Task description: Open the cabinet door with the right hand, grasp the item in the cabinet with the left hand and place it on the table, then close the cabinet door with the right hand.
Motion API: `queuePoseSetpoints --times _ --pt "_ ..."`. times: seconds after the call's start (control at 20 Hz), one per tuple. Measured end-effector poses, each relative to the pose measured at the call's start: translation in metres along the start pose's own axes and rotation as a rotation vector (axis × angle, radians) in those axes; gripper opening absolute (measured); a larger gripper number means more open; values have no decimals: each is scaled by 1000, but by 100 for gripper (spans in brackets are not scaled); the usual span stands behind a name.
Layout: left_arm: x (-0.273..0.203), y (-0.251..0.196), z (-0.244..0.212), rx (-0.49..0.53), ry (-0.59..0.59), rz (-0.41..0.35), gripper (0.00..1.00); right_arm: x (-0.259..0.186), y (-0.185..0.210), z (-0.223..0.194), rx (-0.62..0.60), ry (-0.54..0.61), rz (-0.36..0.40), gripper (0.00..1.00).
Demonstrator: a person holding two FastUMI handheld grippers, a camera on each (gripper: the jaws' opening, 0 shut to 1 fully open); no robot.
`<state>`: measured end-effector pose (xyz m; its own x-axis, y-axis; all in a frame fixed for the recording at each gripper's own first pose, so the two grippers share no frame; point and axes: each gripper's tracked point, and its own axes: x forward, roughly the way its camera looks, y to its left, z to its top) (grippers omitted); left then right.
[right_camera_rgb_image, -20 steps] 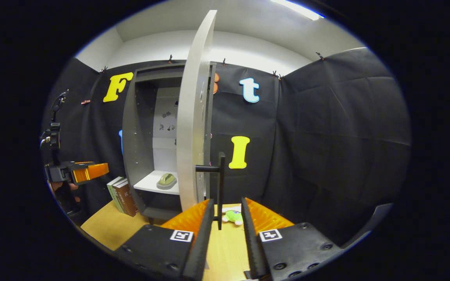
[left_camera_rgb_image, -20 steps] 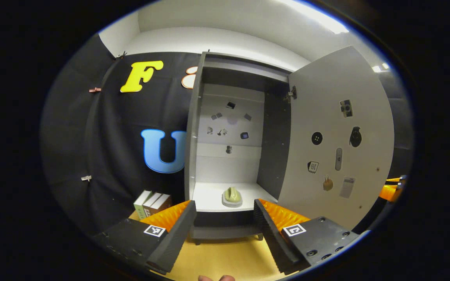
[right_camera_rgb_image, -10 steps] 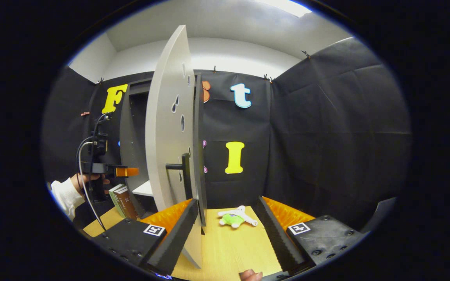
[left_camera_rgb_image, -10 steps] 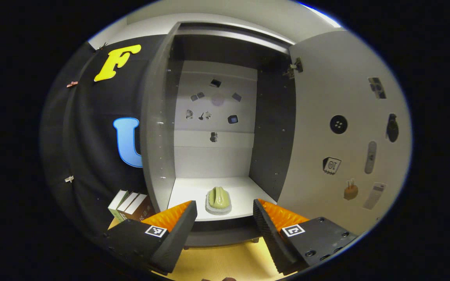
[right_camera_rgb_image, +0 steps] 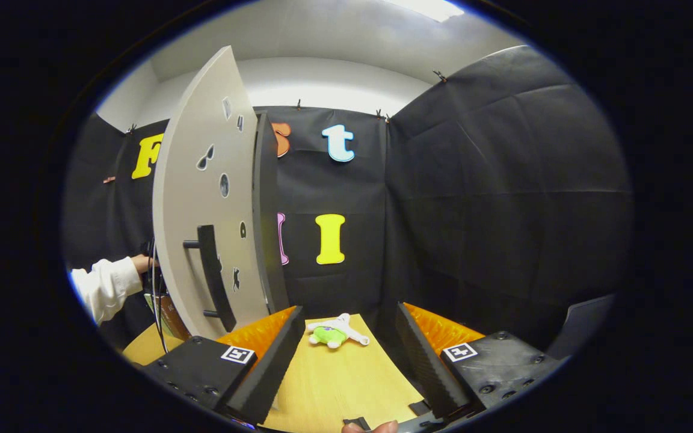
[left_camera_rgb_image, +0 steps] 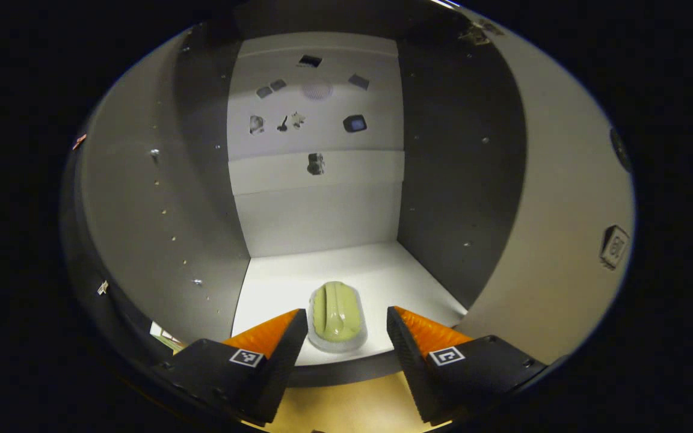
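Left gripper (left_camera_rgb_image: pixel 346 328): jaws wide apart, empty, flanking a pale green domed item (left_camera_rgb_image: pixel 337 315) on the white cabinet shelf (left_camera_rgb_image: pixel 382 270). Right gripper (right_camera_rgb_image: pixel 346 337): spread, empty, above the wooden table (right_camera_rgb_image: pixel 340 379); grey cabinet door (right_camera_rgb_image: pixel 202 198) open alongside.

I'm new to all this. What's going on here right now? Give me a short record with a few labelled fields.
Cabinet door: door swung wide open, its handle free
Item: green item lying on the white shelf inside the cabinet
Left gripper: left gripper open, fingers either side of the item, not touching it
Right gripper: right gripper open, over the table, holding nothing
Also on table: small plush toy
Stage: door opened, item not yet grasped
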<state>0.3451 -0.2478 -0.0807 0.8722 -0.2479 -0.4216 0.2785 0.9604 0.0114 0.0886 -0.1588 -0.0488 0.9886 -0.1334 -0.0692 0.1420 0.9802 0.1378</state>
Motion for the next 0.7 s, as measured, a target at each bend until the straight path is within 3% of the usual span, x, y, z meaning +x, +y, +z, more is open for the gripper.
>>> queuePoseSetpoints --times 0.2,0.35,0.45,0.55,0.7 --pt "43 6 -8 -13 46 21 69 7 -22 -4 -18 7 -24 98" --pt "67 5 -17 -11 83 24 65 11 -31 -10 -23 21 -32 98" --pt "79 5 -27 -16 115 26 56 13 -32 -11 -25 26 -32 98" --pt "83 8 -27 -31 108 34 34 13 -32 -11 -25 23 -36 98" --pt "80 10 -25 -45 95 35 25 14 -31 -10 -33 15 -31 98"
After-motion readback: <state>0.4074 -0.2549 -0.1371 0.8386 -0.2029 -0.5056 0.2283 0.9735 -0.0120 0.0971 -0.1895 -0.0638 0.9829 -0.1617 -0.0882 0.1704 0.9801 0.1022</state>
